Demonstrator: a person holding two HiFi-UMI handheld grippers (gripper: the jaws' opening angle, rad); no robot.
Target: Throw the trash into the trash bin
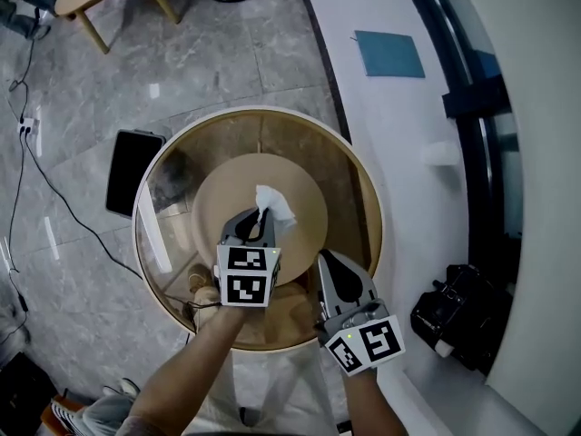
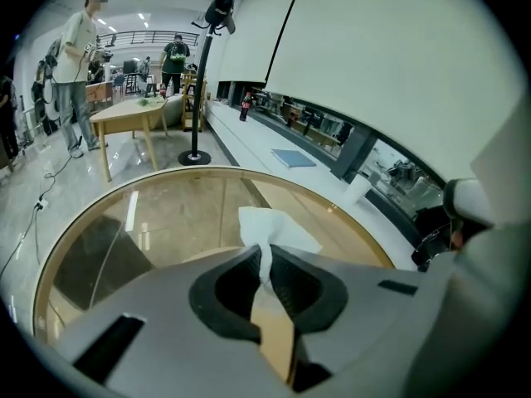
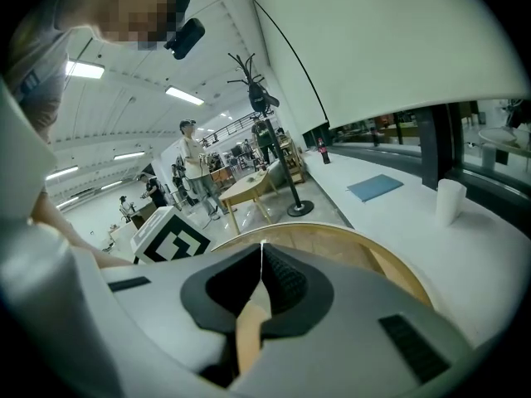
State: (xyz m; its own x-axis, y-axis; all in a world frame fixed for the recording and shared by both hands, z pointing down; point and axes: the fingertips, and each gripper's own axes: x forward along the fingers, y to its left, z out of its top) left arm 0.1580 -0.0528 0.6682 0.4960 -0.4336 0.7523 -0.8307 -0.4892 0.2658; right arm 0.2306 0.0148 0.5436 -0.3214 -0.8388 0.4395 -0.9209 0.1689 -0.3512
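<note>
The left gripper has its jaws pressed on a white tissue. They pinch 1 twisted corner, and the rest fans out above the tips, over the middle of the round glass table. The right gripper hangs over the table's near edge, jaws pressed together with nothing between them.

The step in hand looks like the carry to the bin. A dark rectangular box stands on the floor just beside the table's left edge. It is probably the bin, though from above I cannot tell that its top is open.

To do this well:
- Hold the pinch firm, since only a thin fold is caught and tissue slips easily.
- Lift the tissue clear of the table before swinging it past the rim, so the loose part does not drag on the glass.
- Bring the tips low and right over the box's mouth before spreading the jaws, because light paper drifts.
- Hold the right gripper aside, out of the left arm's path.
</note>
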